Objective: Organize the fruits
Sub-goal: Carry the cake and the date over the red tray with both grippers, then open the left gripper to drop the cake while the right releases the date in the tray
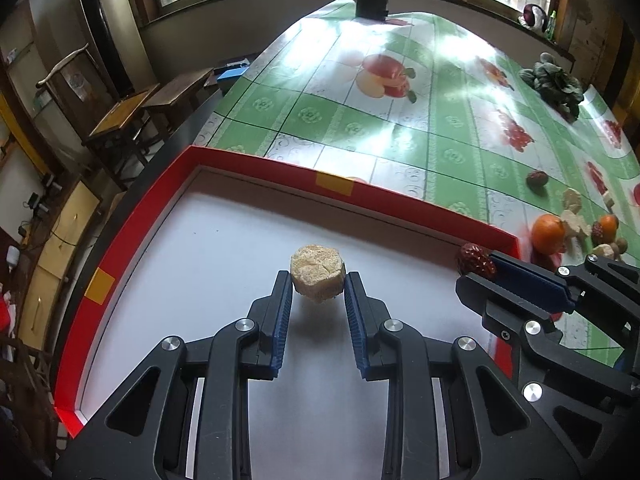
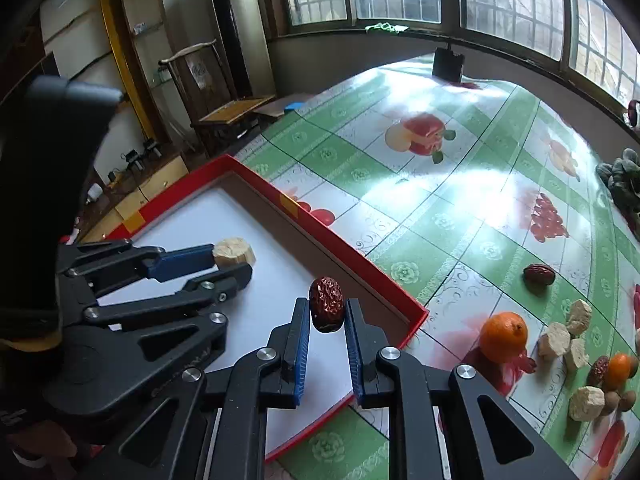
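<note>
The left gripper (image 1: 318, 282) is clamped on a beige chunk (image 1: 318, 274), round and crumbly with a cracked top, held just above the white floor of the red box (image 1: 256, 166). The right gripper (image 2: 327, 312) is clamped on a dark red, wrinkled date (image 2: 326, 309), over the box near its right wall. On the green cloth (image 2: 440, 220) to the right I count two oranges, one large (image 2: 503, 336) and one small (image 2: 618, 370), four more beige chunks, two more dates, and some small brown round fruits, partly hidden.
</note>
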### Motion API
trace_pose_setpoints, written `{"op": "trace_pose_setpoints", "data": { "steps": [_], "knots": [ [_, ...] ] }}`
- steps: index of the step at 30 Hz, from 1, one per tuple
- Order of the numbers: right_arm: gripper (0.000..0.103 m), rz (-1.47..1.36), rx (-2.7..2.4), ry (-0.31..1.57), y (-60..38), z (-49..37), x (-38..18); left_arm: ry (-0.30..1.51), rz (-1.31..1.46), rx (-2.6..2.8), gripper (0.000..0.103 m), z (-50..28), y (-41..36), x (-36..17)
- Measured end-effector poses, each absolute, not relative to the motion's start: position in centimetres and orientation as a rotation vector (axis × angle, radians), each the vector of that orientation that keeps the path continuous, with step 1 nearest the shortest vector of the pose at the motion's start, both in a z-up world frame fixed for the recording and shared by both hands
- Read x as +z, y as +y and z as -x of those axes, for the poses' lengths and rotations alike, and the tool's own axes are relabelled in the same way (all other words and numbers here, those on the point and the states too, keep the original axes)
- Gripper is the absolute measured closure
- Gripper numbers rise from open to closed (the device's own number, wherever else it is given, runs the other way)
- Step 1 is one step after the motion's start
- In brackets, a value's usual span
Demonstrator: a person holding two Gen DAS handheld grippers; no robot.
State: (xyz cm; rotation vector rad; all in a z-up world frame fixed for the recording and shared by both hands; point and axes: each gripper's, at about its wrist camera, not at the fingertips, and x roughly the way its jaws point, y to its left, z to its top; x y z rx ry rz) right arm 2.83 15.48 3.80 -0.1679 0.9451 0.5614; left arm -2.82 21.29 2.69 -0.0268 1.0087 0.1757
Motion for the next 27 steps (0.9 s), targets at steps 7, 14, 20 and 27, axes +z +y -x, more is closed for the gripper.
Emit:
{"op": "trace_pose_setpoints", "data": {
  "steps": [7, 14, 20, 27],
  "knots": [
    [0.086, 0.186, 0.568, 0.981, 16.1, -3.8, 2.3, 1.030, 0.035, 0.191, 0.077, 2.4, 21.7, 1.9],
    [0.084, 0.201, 0.570, 0.990, 16.3, -3.5, 1.7, 1.026, 0.037, 0.244, 0.064, 2.3, 22.1, 1.9],
    [0.074, 0.162, 0.575, 0.969, 15.6, -2.9, 2.8, 1.032, 0.094, 0.238, 0.052, 3.0, 22.9, 2.0],
    [0.074, 0.100, 0.563, 0.926, 13.5, -1.0, 4.8, 0.949, 0.064, 0.262, 0.043, 4.8, 21.7, 4.4]
  ]
}}
